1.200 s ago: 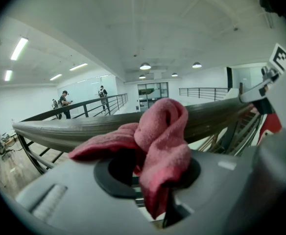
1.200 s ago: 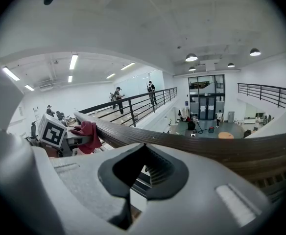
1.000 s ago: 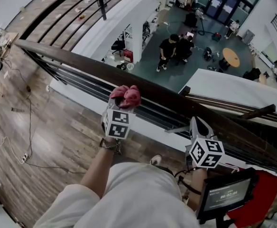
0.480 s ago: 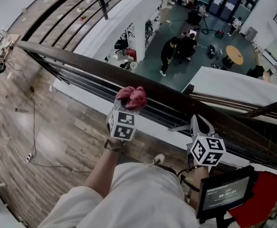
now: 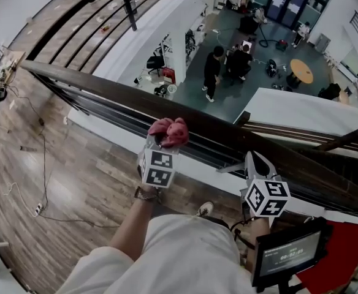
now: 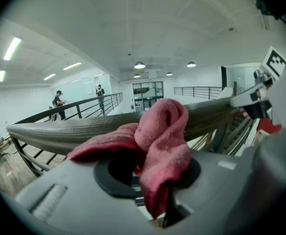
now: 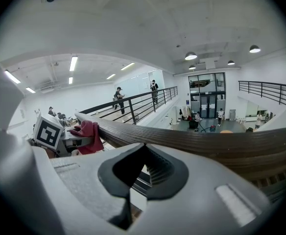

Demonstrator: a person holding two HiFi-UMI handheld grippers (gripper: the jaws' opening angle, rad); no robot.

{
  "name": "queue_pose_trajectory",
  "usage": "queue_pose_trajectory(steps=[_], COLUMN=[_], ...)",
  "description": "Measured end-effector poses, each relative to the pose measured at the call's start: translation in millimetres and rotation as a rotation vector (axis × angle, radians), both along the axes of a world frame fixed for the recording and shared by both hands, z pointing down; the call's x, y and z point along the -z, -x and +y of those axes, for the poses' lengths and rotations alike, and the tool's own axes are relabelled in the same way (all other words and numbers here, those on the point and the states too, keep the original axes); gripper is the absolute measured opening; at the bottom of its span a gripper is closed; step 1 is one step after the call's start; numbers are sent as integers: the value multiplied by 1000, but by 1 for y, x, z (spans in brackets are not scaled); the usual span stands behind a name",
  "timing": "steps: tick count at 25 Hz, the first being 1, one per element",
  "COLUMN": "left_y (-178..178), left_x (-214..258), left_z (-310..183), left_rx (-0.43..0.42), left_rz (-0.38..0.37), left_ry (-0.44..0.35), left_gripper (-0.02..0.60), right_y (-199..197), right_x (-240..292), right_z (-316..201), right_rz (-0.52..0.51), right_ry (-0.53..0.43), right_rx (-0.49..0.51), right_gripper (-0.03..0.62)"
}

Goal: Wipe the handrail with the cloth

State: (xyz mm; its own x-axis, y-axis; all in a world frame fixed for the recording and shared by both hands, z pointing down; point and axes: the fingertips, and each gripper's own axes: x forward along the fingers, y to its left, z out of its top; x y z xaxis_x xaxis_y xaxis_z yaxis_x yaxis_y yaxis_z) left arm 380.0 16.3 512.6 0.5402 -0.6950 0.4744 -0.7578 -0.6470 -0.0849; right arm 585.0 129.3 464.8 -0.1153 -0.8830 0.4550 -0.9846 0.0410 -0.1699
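Our left gripper (image 5: 165,141) pinches the pink cloth (image 5: 168,131) at the near edge of the dark handrail (image 5: 99,90). Our right gripper (image 5: 257,159), jaws pressed together on nothing, sits just beside that rail. A wood-plank floor (image 5: 75,164) lies under us.

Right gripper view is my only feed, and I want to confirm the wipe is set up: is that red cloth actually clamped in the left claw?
Observer: Yes. In the left gripper view, the left claw is shut on the bunched red cloth.
Operator: Is it on top of the rail or beside it?
Observer: From the head view, the cloth lies over the top face of the handrail.
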Motion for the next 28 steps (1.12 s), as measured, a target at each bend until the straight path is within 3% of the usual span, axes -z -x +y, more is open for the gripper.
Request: queue_pose_trajectory(steps=[28], left_y=[-50], left_x=[5], left_z=[33], left_rx=[-139], left_rz=[3], left_ry=[46], left_gripper=[137], right_y=[-10], right_x=[3], right_z=[9], right_rz=[-20], right_ry=[-18], right_rx=[-16], right_gripper=[3])
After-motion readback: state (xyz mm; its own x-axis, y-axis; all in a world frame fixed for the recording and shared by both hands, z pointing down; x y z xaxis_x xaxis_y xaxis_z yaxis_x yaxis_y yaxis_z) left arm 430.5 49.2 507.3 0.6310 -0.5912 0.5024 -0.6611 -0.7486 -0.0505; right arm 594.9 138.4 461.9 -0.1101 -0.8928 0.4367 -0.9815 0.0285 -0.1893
